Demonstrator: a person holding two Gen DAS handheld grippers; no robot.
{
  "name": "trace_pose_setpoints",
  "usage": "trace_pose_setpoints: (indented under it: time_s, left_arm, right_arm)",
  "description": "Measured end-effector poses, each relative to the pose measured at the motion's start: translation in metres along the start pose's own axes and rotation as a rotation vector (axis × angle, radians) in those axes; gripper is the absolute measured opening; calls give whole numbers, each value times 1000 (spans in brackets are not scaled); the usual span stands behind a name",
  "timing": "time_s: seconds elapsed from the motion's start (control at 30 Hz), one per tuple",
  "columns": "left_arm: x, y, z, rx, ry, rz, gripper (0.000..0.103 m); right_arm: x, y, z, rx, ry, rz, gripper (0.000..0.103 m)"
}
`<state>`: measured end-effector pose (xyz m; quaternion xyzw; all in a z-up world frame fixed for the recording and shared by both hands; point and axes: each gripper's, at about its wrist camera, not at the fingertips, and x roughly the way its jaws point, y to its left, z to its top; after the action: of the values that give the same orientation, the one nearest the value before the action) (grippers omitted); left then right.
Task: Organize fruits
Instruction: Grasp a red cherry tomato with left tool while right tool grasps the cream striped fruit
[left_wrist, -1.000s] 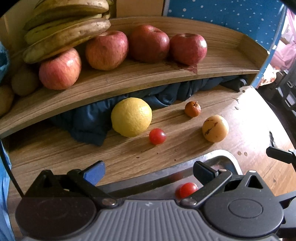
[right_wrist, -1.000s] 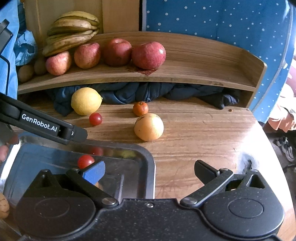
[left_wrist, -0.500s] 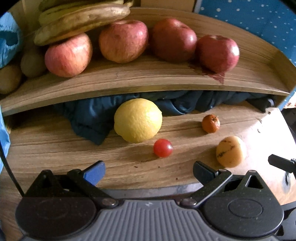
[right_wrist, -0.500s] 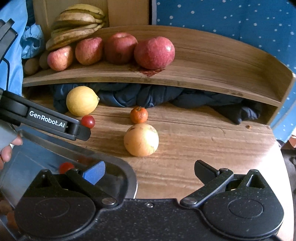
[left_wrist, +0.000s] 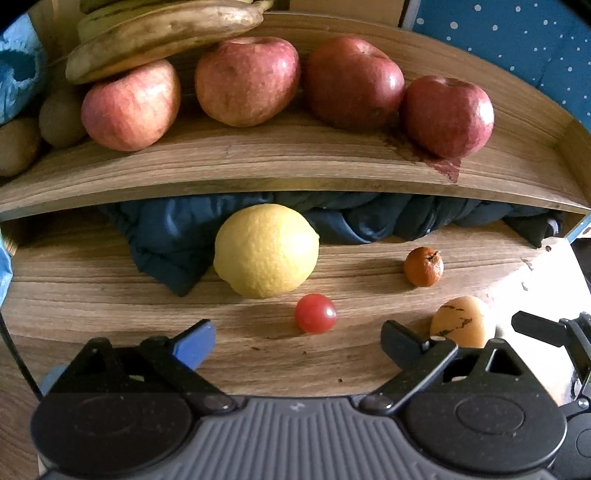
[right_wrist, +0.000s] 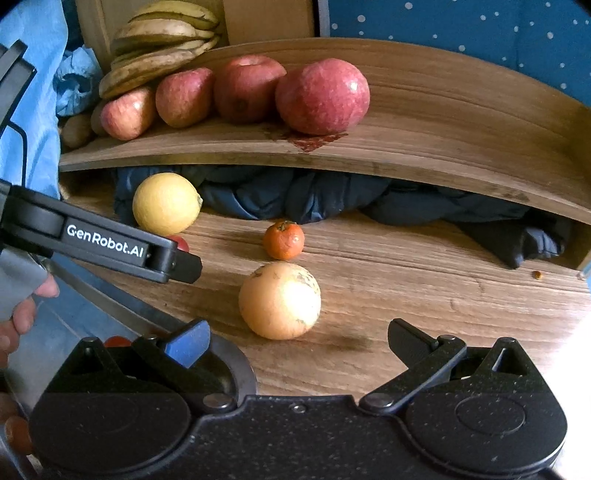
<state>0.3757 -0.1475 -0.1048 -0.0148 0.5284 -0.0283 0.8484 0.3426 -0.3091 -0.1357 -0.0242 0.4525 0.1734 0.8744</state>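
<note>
A red cherry tomato (left_wrist: 315, 313) lies on the wooden table just ahead of my open, empty left gripper (left_wrist: 299, 338). Behind it sits a yellow lemon (left_wrist: 266, 250). A small shrivelled orange fruit (left_wrist: 423, 266) and a pale yellow-orange round fruit (left_wrist: 462, 322) lie to the right. In the right wrist view my open, empty right gripper (right_wrist: 295, 338) is just before the pale round fruit (right_wrist: 279, 300), with the small orange fruit (right_wrist: 283, 240) and lemon (right_wrist: 166, 204) beyond. The left gripper's finger (right_wrist: 110, 245) crosses at left, half hiding the tomato (right_wrist: 180, 242).
A wooden shelf (left_wrist: 295, 162) above holds several red apples (left_wrist: 246, 81), bananas (left_wrist: 162, 33) and kiwis (left_wrist: 61, 118). Dark blue cloth (left_wrist: 369, 218) is stuffed beneath it. A metal tray (right_wrist: 92, 314) with a cherry tomato (right_wrist: 116, 341) sits at lower left in the right wrist view.
Both grippers moved forward toward the fruits. The tray has dropped out of the left view; the tomato and pale fruit are closer.
</note>
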Motion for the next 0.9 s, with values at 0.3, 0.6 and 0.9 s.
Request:
trace_pose_setpoints:
  time_s: [0.3, 0.6, 0.9]
  left_arm:
    - [1, -3, -2, -16, -18, -5, 88]
    - [6, -10, -1, -9, -27, -23, 71]
    - [6, -13, 1, 0, -26, -41, 60]
  right_arm:
    - [4, 3, 5, -30, -17, 29, 90]
    - [6, 2, 5, -39, -20, 42, 80]
    - [5, 2, 7, -36, -29, 41, 72]
